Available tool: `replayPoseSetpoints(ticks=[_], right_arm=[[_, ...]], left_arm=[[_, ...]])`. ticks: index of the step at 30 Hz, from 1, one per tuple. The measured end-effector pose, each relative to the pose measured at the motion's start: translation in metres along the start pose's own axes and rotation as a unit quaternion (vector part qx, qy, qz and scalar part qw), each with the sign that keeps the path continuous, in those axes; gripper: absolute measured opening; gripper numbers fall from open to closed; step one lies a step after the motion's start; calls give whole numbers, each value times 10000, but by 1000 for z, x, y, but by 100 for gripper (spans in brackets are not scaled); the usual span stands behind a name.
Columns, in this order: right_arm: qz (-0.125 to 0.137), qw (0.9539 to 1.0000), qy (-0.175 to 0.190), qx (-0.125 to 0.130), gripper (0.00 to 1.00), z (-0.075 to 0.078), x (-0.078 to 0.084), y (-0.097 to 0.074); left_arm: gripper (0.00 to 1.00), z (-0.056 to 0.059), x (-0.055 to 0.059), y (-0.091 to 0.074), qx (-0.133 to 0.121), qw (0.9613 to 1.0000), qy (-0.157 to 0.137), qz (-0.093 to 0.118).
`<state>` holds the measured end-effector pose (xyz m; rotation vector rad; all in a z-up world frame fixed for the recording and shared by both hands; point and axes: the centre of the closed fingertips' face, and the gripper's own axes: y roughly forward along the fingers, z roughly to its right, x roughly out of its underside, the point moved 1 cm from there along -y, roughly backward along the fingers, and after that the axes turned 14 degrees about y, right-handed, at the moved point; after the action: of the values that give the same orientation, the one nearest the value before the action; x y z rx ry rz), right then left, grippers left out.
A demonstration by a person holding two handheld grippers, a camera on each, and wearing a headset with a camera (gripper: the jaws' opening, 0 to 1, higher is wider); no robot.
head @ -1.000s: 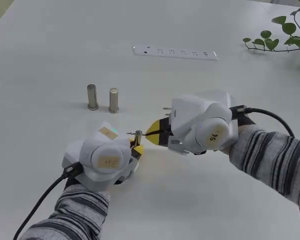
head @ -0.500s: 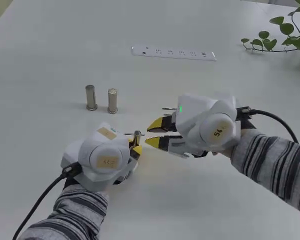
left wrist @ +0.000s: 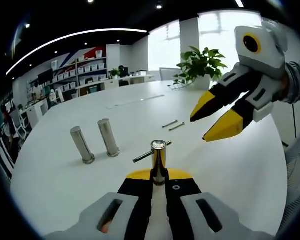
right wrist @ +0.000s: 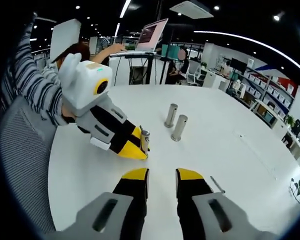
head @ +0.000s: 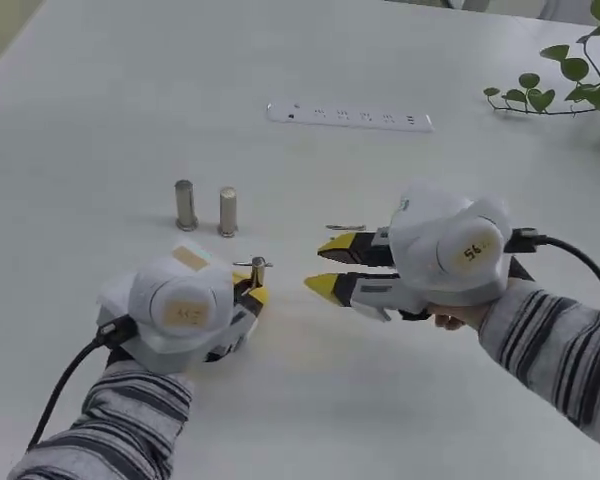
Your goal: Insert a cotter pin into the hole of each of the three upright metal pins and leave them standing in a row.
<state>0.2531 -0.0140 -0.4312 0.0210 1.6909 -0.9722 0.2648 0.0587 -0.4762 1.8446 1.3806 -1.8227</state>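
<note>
Since the left gripper (head: 251, 292) is clamped on a metal pin (left wrist: 158, 159) with a cotter pin (left wrist: 149, 152) already through it, one's done imo. Meanwhile the right gripper (head: 320, 264) is wide open, empty. Next: grab the loose cotter pin (head: 345, 227) mid-tabletop for the bare pins (head: 186, 204) nearer the left edge.

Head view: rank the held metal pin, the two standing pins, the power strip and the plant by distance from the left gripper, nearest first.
1. Held metal pin: clamped by the left gripper.
2. Right standing pin: just beyond, slightly left.
3. Left standing pin: beside it, further left.
4. Power strip: far middle of the table.
5. Plant: far right corner.
</note>
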Motion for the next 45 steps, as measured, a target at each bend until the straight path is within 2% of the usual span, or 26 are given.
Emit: replayPoseSetpoints(ticks=[9,13,19,21,26,29,34,45], right_arm=[[297,9962,813,77,26,8,-3,-4],[356,9944,989,84,29,7,0,-4],[346,9928,1139,95,29,5,4,-4],[355,9924,1173,100,29,6,5,-3],[348,9920,1207,97,29,5,7,-2],[339,9919,1222,108,29,4,8,-1],[342,9914,1256,121,29,5,9,-1],[262,9907,1324,146,29,3,17,0]], left_arm=[[5,-33,14,-7,-217,9996,-37,-148],[5,-45,18,-9,-255,9995,-51,-157],[5,-62,23,-14,-391,9986,-320,-185],[5,-65,24,-15,-422,9985,-281,-185],[5,-69,26,-14,-326,9991,-194,-209],[5,-69,28,-14,-250,9993,19,-259],[5,-69,32,-13,-191,9992,78,-333],[5,-70,32,-12,-153,9995,-102,-250]])
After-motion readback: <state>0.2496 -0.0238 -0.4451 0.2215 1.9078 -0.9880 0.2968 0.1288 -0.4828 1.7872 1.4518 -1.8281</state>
